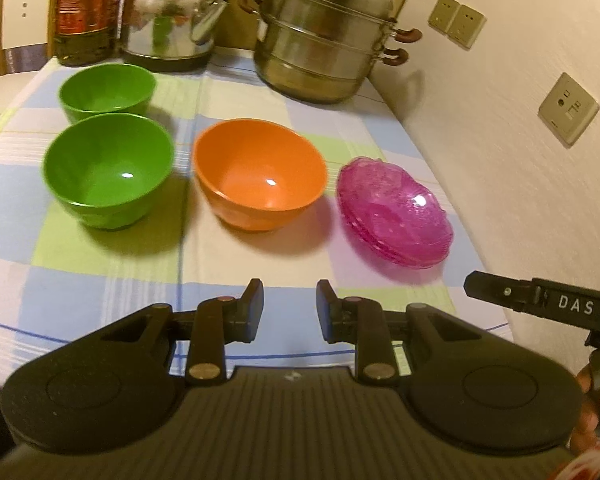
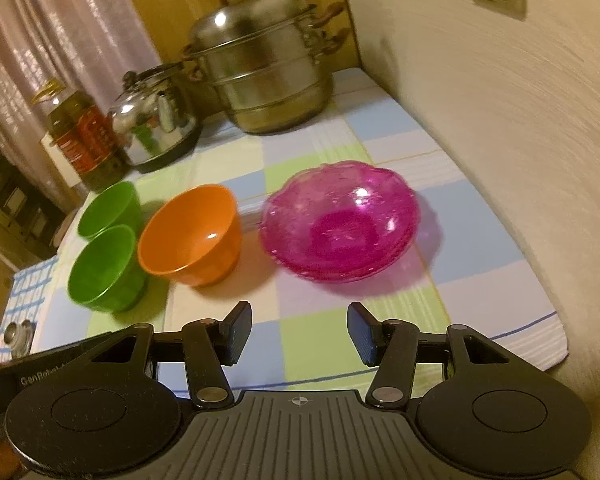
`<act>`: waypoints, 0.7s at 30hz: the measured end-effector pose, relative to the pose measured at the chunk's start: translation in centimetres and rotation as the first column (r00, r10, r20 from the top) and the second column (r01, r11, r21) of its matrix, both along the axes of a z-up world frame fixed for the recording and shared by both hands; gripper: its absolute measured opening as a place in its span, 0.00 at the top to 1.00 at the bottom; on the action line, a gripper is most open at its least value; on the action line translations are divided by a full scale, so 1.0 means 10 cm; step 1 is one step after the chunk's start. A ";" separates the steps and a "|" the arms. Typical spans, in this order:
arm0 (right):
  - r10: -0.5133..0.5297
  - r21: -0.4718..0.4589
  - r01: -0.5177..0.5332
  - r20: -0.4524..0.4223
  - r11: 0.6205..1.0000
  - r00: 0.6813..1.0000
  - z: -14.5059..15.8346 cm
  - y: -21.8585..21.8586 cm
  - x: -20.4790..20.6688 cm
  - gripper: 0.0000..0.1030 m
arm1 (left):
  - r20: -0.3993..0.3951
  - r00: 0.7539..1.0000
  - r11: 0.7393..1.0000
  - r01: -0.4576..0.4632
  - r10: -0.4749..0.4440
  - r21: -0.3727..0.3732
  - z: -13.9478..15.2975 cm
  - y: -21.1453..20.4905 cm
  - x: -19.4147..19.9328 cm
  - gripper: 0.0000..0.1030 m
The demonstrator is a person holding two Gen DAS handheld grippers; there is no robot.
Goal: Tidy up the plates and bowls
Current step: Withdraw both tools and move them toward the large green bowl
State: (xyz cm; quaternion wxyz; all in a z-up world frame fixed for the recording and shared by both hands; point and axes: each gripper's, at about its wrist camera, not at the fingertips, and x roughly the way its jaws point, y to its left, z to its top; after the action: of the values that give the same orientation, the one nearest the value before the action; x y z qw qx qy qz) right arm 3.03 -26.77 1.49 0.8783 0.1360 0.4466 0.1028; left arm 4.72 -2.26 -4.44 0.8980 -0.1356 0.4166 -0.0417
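Two green bowls stand on the checked cloth, the near one (image 1: 108, 172) (image 2: 102, 268) in front of the far one (image 1: 107, 92) (image 2: 110, 210). An orange bowl (image 1: 260, 176) (image 2: 192, 234) sits to their right. Further right lies a stack of pink glass plates (image 1: 396, 216) (image 2: 340, 224). My left gripper (image 1: 290, 312) hovers over the near cloth, open with a narrow gap and nothing in it. My right gripper (image 2: 299, 334) is open wider, empty, short of the pink plates. Its black body (image 1: 540, 304) shows at the right of the left wrist view.
At the back stand a steel steamer pot (image 1: 324, 36) (image 2: 264, 64), a shiny kettle (image 1: 168, 20) (image 2: 152, 120) and an oil bottle (image 1: 86, 8) (image 2: 80, 136). A wall with sockets (image 1: 568, 108) bounds the table's right side. The table edge (image 2: 556, 344) runs near right.
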 end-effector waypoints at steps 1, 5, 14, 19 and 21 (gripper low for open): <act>0.009 -0.002 -0.009 -0.001 1.000 1.000 0.01 0.04 -0.02 0.48 | 0.002 1.000 1.000 -0.007 0.007 0.010 0.01 0.04 -0.02 0.77; 0.040 -0.004 -0.040 -0.004 0.999 0.999 0.01 0.17 -0.05 0.48 | 0.013 1.000 0.999 -0.023 0.022 0.040 0.05 0.15 -0.12 0.77; 0.096 -0.002 -0.096 -0.007 0.995 0.995 0.03 0.42 -0.08 0.48 | -0.002 0.998 0.997 -0.058 0.058 0.044 0.04 0.34 -0.22 0.76; 0.114 -0.001 -0.114 0.000 0.993 0.993 0.04 0.51 -0.07 0.48 | -0.003 0.998 0.996 -0.070 0.070 0.049 0.05 0.41 -0.26 0.76; 0.119 0.000 -0.119 0.001 0.993 0.993 0.04 0.55 -0.06 0.48 | -0.004 0.997 0.996 -0.075 0.075 0.046 0.05 0.45 -0.26 0.76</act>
State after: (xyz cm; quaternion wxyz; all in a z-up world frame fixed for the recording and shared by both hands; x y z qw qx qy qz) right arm 2.41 -21.31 1.87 0.8709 0.1088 0.4534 0.1552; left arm 2.09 2.26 -3.97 0.9005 -0.1308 0.4147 0.0021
